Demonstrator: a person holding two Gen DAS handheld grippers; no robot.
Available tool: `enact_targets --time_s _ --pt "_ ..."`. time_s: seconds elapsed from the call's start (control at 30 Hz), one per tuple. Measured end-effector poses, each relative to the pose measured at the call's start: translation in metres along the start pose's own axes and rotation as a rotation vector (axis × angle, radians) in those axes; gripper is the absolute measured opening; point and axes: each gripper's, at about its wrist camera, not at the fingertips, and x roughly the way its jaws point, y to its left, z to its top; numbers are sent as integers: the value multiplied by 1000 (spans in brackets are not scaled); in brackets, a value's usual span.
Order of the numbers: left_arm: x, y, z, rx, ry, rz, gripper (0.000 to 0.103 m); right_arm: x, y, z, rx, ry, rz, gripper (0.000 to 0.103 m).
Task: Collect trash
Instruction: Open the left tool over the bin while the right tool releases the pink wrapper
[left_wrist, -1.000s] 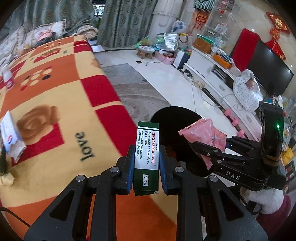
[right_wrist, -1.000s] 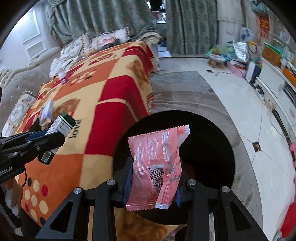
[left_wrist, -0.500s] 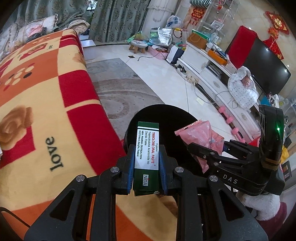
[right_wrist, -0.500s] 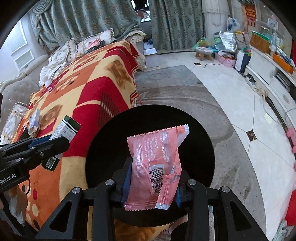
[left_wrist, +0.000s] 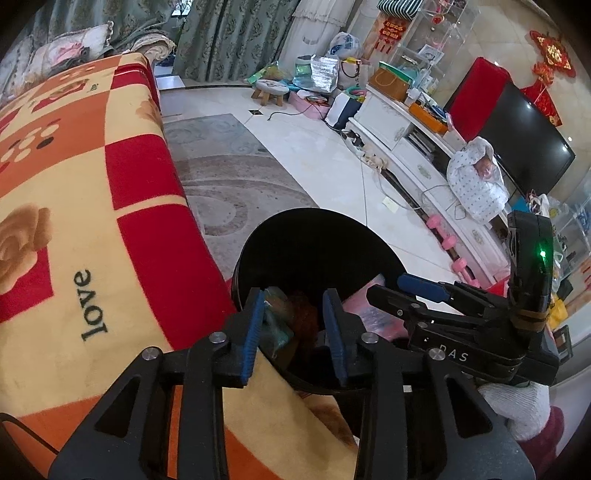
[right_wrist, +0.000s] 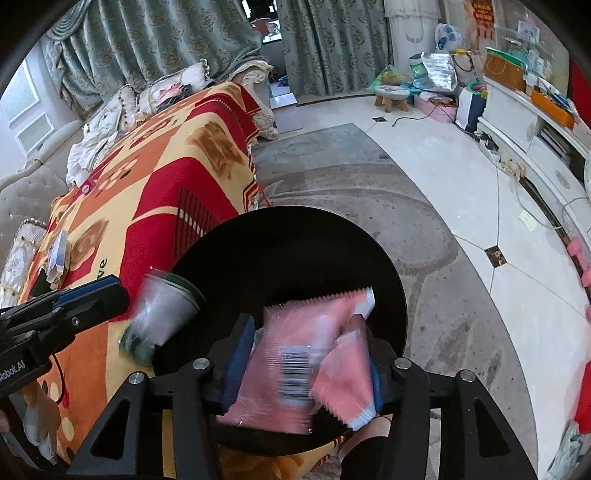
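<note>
The left gripper (left_wrist: 295, 332) is seen with its 2 blue pads apart and nothing between them; its jaws have just been opening. In the right wrist view the green and white box (right_wrist: 162, 314) appears blurred just beside the left gripper's fingertips (right_wrist: 99, 291), over the near rim of the black bin (right_wrist: 280, 236); its print cannot be read. The right gripper (right_wrist: 303, 365) has likewise just been opening, and the pink wrapper (right_wrist: 306, 354) lies between its pads, smeared by motion; whether the pads touch it cannot be told. The wrapper's lower edge is hidden behind the gripper's frame. The bin's inside is dark, and only vague pink and brownish shapes are made out there. The bin stands against a patterned blanket (left_wrist: 92, 221), beside a grey rug (right_wrist: 351, 192).
</note>
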Motion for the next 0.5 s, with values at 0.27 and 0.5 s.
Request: enact_targets --time_s 0.27,0.5 --pt "-12 2 -3 2 -13 32 32 -1 3 -1 5 6 9 59" --pt "-32 17 -13 -5 -33 93 32 -1 23 0 -24 8 28 60"
